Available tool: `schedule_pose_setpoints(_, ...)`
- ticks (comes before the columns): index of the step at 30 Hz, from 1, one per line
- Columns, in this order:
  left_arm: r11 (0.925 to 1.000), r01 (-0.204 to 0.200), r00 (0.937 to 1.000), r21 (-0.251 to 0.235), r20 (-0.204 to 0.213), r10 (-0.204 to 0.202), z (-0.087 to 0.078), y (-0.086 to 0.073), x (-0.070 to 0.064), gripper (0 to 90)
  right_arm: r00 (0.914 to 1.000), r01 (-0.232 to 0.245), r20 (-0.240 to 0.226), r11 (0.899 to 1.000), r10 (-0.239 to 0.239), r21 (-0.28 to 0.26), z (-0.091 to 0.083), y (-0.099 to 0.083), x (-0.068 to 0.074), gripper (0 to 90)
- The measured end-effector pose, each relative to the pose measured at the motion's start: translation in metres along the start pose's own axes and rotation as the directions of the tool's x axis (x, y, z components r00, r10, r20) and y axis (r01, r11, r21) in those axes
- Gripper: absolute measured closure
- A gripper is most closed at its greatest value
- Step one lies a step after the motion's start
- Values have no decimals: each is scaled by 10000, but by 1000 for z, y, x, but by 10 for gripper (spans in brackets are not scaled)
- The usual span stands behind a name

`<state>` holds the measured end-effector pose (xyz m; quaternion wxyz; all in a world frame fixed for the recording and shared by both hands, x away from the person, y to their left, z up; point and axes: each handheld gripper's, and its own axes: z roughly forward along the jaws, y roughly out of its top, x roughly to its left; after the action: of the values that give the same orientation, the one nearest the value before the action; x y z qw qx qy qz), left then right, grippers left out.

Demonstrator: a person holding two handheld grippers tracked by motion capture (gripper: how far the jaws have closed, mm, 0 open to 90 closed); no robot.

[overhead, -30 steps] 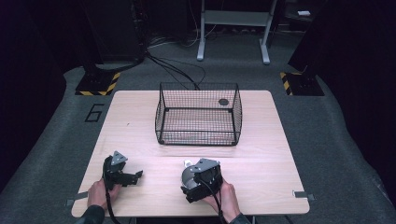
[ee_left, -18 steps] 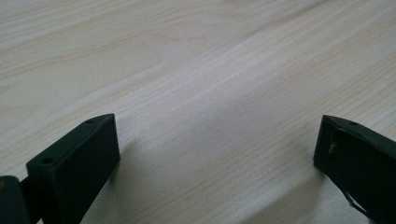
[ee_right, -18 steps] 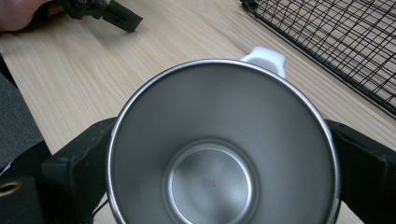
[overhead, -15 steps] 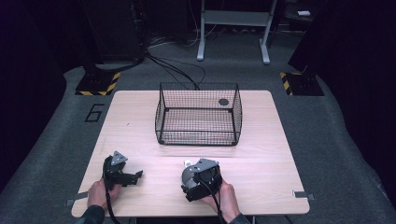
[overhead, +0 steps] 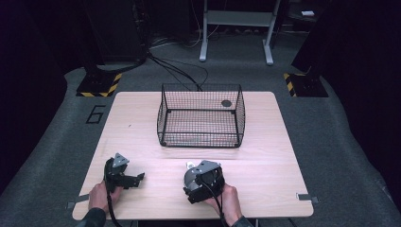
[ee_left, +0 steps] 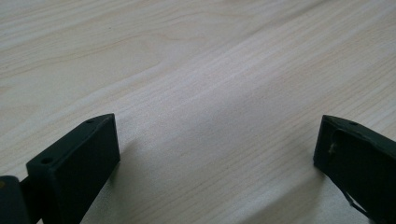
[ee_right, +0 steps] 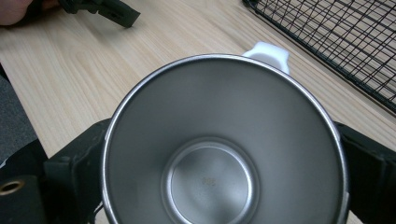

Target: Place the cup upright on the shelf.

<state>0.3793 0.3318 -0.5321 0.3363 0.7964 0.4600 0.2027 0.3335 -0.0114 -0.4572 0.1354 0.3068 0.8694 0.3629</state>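
So the right claw point(overhead: 191, 172) is sitting low at the near edge of the tabletop point(overhead: 274, 156), held in the person's right hand point(overhead: 229, 203), and its two black jaws are clamped on either side of a metal cup point(ee_right: 224, 144). Looking down that claw's own camera you're staring straight into the cup's mouth: shiny steel inside, round flat bottom, rim pressed between the jaws left and right. There's a little white handle point(ee_right: 268, 53) poking out on the far side of the cup from the claw, pointing toward the black wire basket point(overhead: 201, 116). That basket stands ahead of the right claw, well apart from it, around the middle of the tabletop, and in the right gripper view its mesh cuts across the upper right corner just past the handle. In the high view there's a small dark round thing point(overhead: 226, 103) at the basket's far right corner, can't tell what it is. The left claw point(overhead: 137, 178) is off to the side of the right one, held in the left hand point(overhead: 99, 196), lying low over the wood with the grey three-cornered plate point(overhead: 119, 160) on top. Its jaws are wide apart with nothing between them, just bare pale wood grain in the gap point(ee_left: 219, 140). You can also spot that left claw in the top left of the right gripper view point(ee_right: 100, 9)
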Motion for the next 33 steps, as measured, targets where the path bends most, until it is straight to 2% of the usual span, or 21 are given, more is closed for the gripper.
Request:
schedule_pose_setpoints(5,10000,2,10000,11,6,-2,0,0,0,2,9999,-20,-159,10000,19,-25,-1,0,-2,54)
schedule_pose_setpoints(7,10000,1,10000,0,0,-1,0,0,0,2,9999,80,-140,9999,-81,-95,-2,0,-4,55)
schedule_pose_setpoints(9,10000,0,10000,3,2,0,0,0,0,2,9999,-111,-106,9999,111,-62,-3,1,-3,55)
schedule_pose_setpoints(10,10000,-1,10000,0,1,1,0,0,0,2,9999,11,-152,10000,-13,-88,-4,1,-5,55)
schedule_pose_setpoints(17,10000,-9,10000,10,3,9,0,0,0,2,9999,1,-137,10000,-2,-54,-6,1,-10,55)
schedule_pose_setpoints(18,10000,3,10000,4,1,-3,0,0,0,2,9997,-224,-124,9997,223,-45,-7,2,-9,55)
schedule_pose_setpoints(33,10000,-2,10000,2,1,2,0,0,0,2,9996,-291,-59,9995,290,-78,-20,8,-29,56)
